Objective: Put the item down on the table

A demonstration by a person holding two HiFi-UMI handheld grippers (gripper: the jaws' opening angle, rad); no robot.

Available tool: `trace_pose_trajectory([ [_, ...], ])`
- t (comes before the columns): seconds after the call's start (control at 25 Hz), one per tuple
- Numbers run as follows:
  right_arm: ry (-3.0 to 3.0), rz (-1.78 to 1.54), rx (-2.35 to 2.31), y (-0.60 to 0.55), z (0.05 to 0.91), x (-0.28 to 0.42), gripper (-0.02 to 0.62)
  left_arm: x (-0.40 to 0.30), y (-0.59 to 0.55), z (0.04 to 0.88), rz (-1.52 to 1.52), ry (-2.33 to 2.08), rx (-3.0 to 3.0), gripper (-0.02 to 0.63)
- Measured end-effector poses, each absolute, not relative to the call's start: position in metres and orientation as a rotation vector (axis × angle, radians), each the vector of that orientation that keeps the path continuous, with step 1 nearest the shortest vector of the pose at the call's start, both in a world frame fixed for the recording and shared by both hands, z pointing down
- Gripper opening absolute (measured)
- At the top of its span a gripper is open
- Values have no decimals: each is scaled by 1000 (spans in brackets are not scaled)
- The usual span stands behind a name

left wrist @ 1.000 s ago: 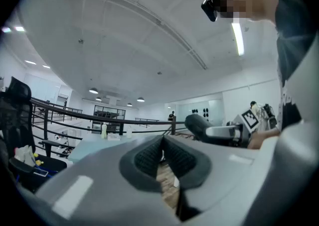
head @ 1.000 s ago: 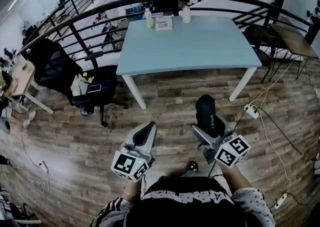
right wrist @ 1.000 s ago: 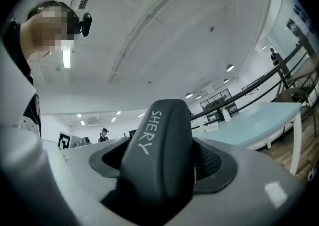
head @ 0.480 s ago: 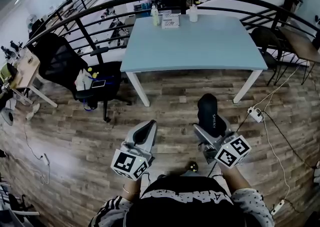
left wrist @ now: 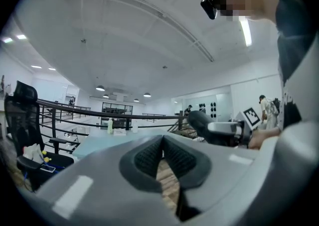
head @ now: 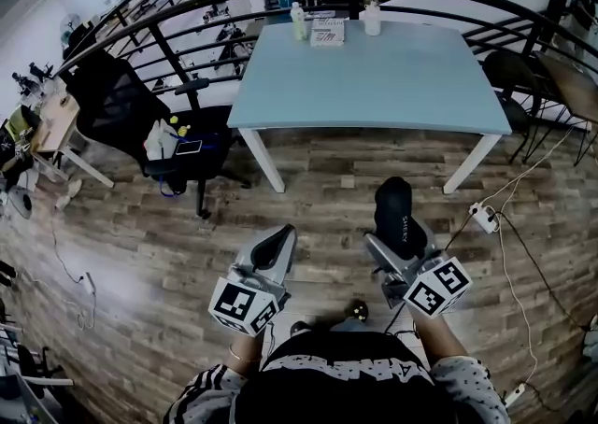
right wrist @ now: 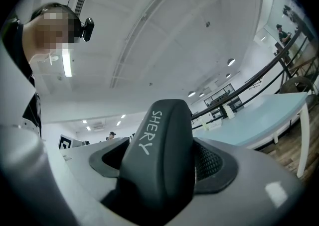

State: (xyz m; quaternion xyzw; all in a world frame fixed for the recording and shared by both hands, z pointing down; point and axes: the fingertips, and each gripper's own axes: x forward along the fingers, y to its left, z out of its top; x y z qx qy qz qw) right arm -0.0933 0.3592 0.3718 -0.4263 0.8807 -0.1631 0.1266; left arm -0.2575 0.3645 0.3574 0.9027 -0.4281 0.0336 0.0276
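A black oblong case printed "SHERY" stands up out of my right gripper, which is shut on it; the case fills the right gripper view between the jaw pads. My left gripper is shut with nothing in it, its pads meeting. Both grippers hang over the wooden floor, close to my body. The light blue table stands ahead, well beyond both grippers, and shows again as the table past the case.
Two bottles and a flat box sit along the table's far edge, by a black railing. A black office chair with a bag stands to the left. A power strip and cables lie on the floor at right.
The table has slid lower and a little nearer in the head view. Both grippers keep their places and the right one still holds the case.
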Motion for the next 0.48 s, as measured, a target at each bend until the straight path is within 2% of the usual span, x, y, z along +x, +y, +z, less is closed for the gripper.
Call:
trace_pose_trajectory([
  [0.48,2567,-471,-1179,336,375,-53,393,-226,350,362,135,-1426,2749,0],
])
